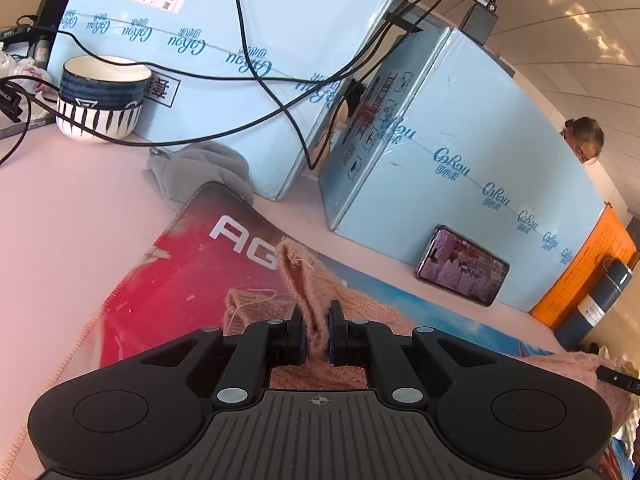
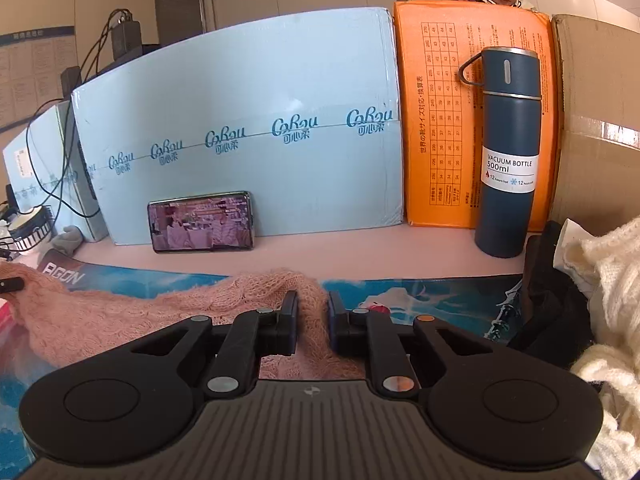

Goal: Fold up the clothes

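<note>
A pink knitted garment (image 1: 304, 280) lies on a printed desk mat (image 1: 192, 264). My left gripper (image 1: 316, 332) is shut on a raised fold of the pink knit, which sticks up between its fingers. In the right wrist view the same pink garment (image 2: 120, 316) spreads to the left over the mat (image 2: 440, 304). My right gripper (image 2: 312, 320) is shut on a ridge of the pink knit that passes between its fingers.
Light blue boxes (image 1: 460, 168) line the back, with a phone (image 2: 200, 222) leaning on one. A mug (image 1: 100, 96), cables (image 1: 280, 92) and a grey cloth (image 1: 200, 172) sit at left. A blue vacuum bottle (image 2: 508, 152), an orange box (image 2: 440, 120) and a cream knit (image 2: 608, 320) are at right.
</note>
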